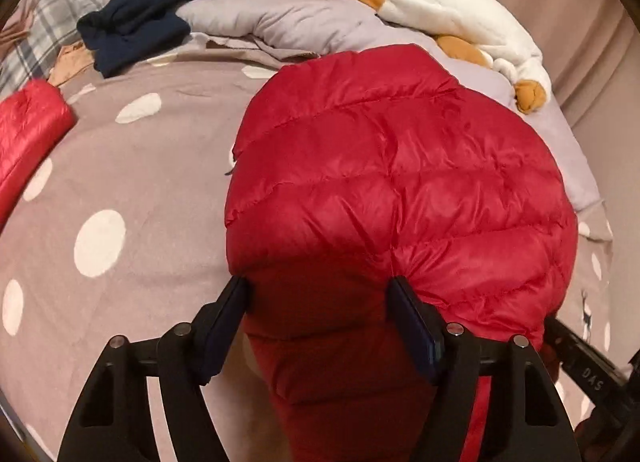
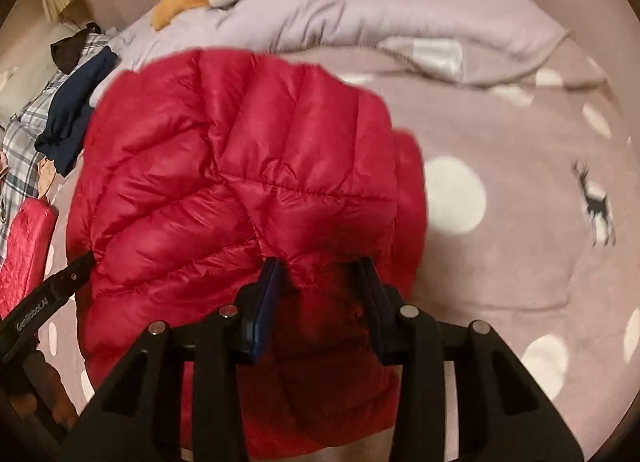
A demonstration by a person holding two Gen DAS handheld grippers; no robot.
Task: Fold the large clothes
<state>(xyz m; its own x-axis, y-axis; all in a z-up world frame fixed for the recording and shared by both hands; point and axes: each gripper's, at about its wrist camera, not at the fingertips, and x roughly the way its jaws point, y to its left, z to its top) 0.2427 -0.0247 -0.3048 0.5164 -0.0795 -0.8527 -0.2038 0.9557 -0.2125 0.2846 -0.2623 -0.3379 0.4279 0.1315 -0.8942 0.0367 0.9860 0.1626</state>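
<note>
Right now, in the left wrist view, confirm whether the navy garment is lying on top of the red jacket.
No. The navy garment lies apart from the red jacket, back near the plaid cloth.

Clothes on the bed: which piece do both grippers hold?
The red puffer jacket, pinched by the left gripper and the right gripper. The navy garment and plaid shirt lie untouched farther away.
</note>
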